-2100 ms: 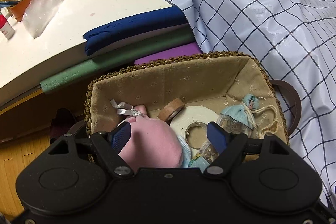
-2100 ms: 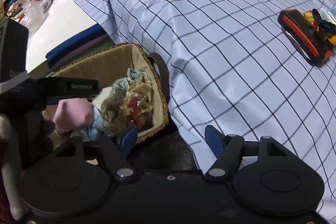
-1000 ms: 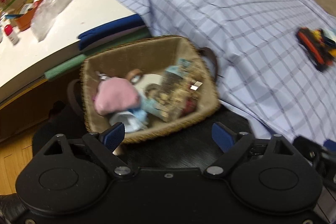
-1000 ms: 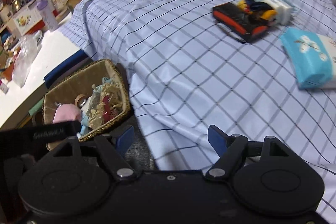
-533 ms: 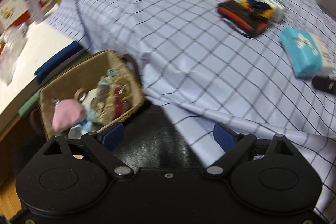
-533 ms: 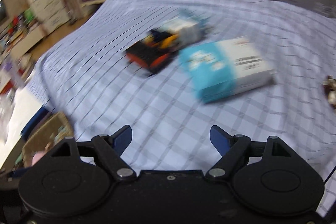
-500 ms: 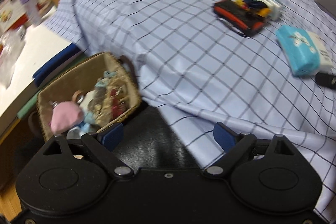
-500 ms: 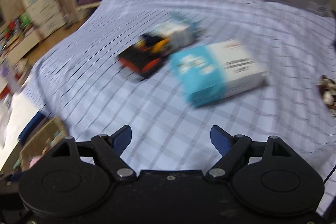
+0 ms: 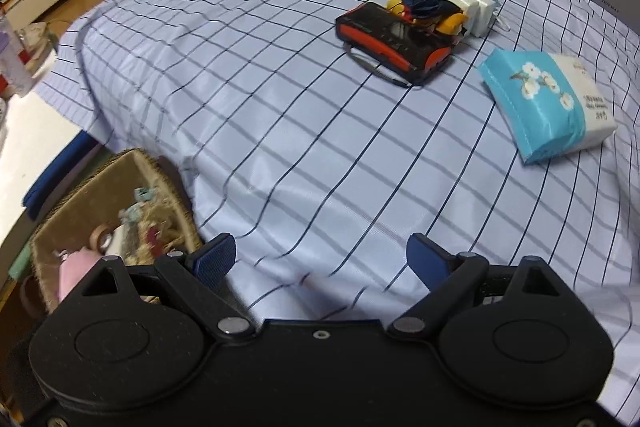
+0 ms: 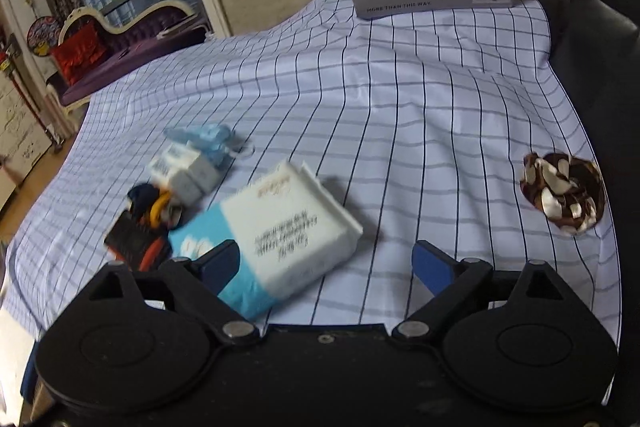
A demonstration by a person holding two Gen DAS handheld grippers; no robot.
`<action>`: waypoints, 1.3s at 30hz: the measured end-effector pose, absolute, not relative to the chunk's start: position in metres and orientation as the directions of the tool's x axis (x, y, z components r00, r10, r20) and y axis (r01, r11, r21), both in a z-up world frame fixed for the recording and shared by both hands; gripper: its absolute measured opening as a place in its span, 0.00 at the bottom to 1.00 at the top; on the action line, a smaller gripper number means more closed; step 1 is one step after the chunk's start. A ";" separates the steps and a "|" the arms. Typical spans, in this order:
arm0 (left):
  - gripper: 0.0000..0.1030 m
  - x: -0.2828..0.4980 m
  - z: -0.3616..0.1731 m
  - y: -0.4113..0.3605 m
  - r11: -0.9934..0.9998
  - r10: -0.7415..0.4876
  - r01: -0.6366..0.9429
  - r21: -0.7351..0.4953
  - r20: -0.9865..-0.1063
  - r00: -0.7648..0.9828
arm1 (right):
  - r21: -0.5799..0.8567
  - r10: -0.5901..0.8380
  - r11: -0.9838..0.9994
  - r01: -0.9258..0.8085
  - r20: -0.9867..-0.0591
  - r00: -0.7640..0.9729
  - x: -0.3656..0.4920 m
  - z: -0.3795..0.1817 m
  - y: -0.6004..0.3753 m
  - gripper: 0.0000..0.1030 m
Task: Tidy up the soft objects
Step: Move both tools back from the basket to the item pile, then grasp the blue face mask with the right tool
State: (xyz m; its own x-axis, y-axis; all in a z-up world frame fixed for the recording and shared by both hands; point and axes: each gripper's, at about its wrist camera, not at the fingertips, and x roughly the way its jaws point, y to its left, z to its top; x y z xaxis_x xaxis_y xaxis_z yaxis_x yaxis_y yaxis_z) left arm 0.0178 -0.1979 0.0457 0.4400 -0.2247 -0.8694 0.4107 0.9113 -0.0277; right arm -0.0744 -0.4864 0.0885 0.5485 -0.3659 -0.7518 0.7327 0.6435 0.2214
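My left gripper [image 9: 322, 261] hangs wide, nothing between its jaws — basket [image 9: 76, 205] at eight o'clock, tissue pack [image 9: 546, 105] at two. My right gripper [image 10: 326, 267] has just been opening, jaws empty; the pack lies by its left pad, scrunchie [image 10: 562, 193] at two.

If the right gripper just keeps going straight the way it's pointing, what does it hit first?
Probably the blue-and-white soft tissue pack, lying just ahead of the open right gripper and slightly toward its left finger. To the right of the pack there is only the checked blue bedsheet. The picture is blurred, so depth is uncertain.
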 end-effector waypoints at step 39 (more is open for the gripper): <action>0.98 0.103 -0.014 -0.285 0.857 -0.206 0.515 0.012 -0.908 0.365 | 0.329 -0.078 0.642 0.692 -0.870 0.486 0.241 0.027 -0.557 1.00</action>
